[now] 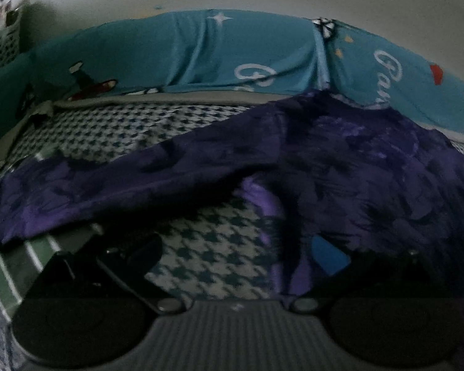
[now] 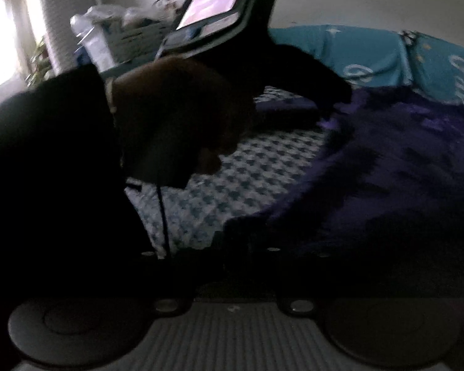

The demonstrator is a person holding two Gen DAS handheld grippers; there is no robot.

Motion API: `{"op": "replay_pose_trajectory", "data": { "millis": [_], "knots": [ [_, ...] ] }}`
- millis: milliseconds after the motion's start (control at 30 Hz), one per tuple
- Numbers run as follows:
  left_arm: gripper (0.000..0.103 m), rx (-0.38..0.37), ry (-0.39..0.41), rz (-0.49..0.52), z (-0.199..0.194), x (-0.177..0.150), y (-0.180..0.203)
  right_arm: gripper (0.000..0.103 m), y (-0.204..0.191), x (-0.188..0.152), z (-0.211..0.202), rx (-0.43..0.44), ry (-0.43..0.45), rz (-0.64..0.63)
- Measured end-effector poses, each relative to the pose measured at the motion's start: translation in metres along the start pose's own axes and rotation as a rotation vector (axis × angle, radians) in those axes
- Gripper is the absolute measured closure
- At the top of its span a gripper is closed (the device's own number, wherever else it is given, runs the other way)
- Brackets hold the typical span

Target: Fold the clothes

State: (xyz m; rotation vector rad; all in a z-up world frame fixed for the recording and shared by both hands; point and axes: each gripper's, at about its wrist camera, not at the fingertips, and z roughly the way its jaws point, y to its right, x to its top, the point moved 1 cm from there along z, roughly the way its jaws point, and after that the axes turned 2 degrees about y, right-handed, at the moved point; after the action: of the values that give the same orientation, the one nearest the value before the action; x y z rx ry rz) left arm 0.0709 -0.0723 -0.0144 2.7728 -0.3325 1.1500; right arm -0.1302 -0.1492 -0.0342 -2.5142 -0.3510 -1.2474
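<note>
The left hand-held gripper (image 1: 232,247) stood with its jaws spread wide: the dark finger hung over bare sheet, while the blue pad (image 1: 328,256) of the other finger sat just under a drooping fold of the purple garment (image 1: 340,160), with nothing pinched between them. The right hand-held gripper (image 2: 232,262) was lost in shadow at the bottom of its own view, so I cannot tell whether it was parted or nipping the cloth, though the garment's near edge ran down into that dark spot. Outward from both, the garment lay on the bed, on the houndstooth sheet (image 1: 201,266), its bulk to the right and one long sleeve or leg stretched away to the left, with the teal pillows (image 1: 201,49) behind it along the wall. In the right wrist view the person's hand (image 2: 176,108) held the left tool with its tip at the garment's far edge. The step looked like taking hold for a fold; done well, it would mean sliding the lower finger fully beneath one layer, closing on the hem rather than a bunched wrinkle, and lifting both corners evenly so the cloth did not drag the sheet.
</note>
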Motion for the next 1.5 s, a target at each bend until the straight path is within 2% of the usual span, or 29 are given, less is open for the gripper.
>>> {"op": "replay_pose_trajectory", "data": {
  "millis": [200,467,733,867,1033,1167,1300,1400,1500],
  "knots": [
    [0.0,-0.031,0.023,0.084,-0.001,-0.005,0.029,0.085,0.025,-0.01,-0.016,-0.105,0.019,0.048],
    [0.0,-0.08,0.013,0.216,-0.006,-0.028,0.065,0.083,0.055,-0.028,-0.048,-0.188,0.032,0.137],
    [0.0,-0.119,-0.041,0.244,-0.008,-0.05,0.08,0.082,0.103,-0.05,-0.085,-0.418,0.023,0.235],
    [0.0,-0.127,-0.068,0.241,-0.007,-0.059,0.084,0.078,0.13,-0.055,-0.106,-0.51,0.039,0.313],
    [0.0,-0.111,-0.092,0.239,-0.005,-0.067,0.083,0.076,0.16,-0.058,-0.132,-0.626,0.075,0.424],
    [0.0,-0.106,-0.108,0.203,-0.005,-0.07,0.077,0.075,0.184,-0.068,-0.15,-0.751,0.096,0.51],
    [0.0,-0.098,-0.113,0.182,-0.007,-0.073,0.071,0.073,0.206,-0.086,-0.17,-0.868,0.119,0.667],
    [0.0,-0.097,-0.117,0.164,-0.008,-0.074,0.067,0.064,0.221,-0.102,-0.186,-0.874,0.166,0.825],
    [0.0,-0.095,-0.119,0.151,-0.009,-0.075,0.065,0.063,0.234,-0.113,-0.194,-0.842,0.211,0.961]
  ]
}}
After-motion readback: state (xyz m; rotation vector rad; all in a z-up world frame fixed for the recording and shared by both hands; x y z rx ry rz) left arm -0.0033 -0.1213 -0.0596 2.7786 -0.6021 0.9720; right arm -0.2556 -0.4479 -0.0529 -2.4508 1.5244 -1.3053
